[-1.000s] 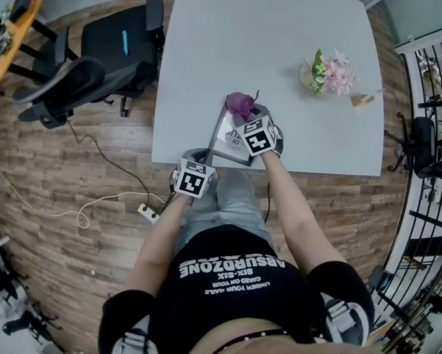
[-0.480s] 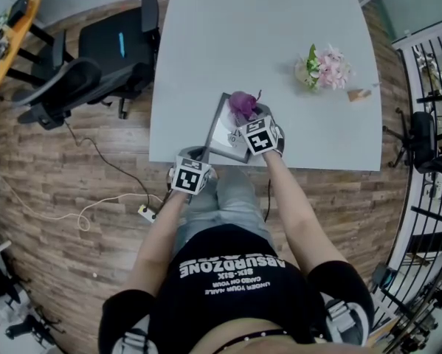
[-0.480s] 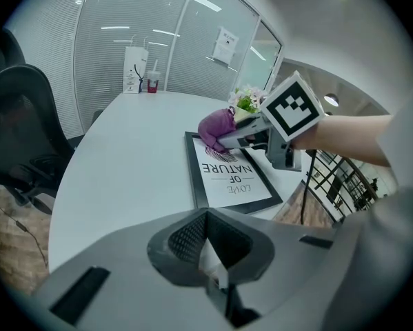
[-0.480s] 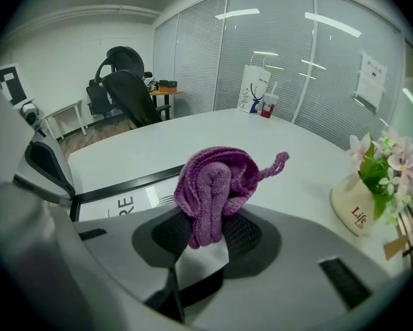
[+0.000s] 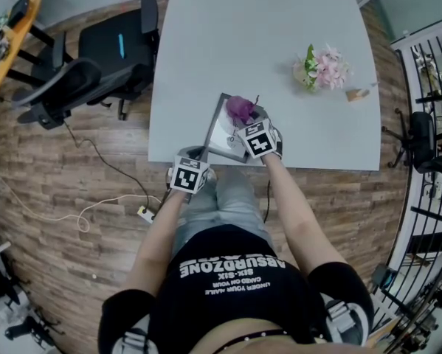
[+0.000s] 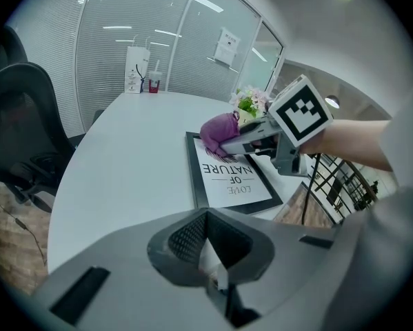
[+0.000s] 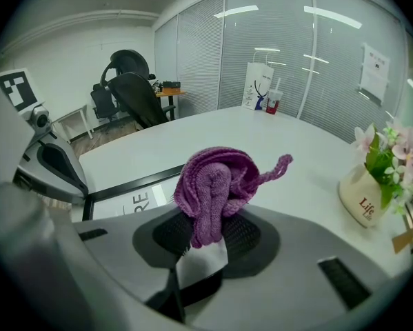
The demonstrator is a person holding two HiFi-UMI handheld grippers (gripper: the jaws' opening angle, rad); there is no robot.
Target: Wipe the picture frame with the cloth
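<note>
A black picture frame [image 5: 222,130] with a white print lies flat near the front edge of the white table [image 5: 265,43]; the left gripper view shows the frame [image 6: 228,176] ahead of the jaws. My right gripper [image 5: 249,122] is shut on a bunched purple knitted cloth [image 5: 240,109], which rests on the frame's far right part. In the right gripper view the cloth [image 7: 216,181] bulges up out of the right gripper [image 7: 205,238]. My left gripper [image 5: 197,157] is at the table's front edge by the frame's near left corner, apart from the frame. The left gripper [image 6: 207,247] has its jaws closed with nothing between them.
A small vase of pink flowers [image 5: 320,68] stands at the table's right, with a small brown object [image 5: 357,94] beside it. Black office chairs [image 5: 95,57] stand left of the table. A paper bag and cup [image 6: 138,71] sit at the table's far end. A cable and power strip [image 5: 147,211] lie on the floor.
The right gripper and the cloth have shifted only slightly on the frame. The left gripper has hardly moved.
</note>
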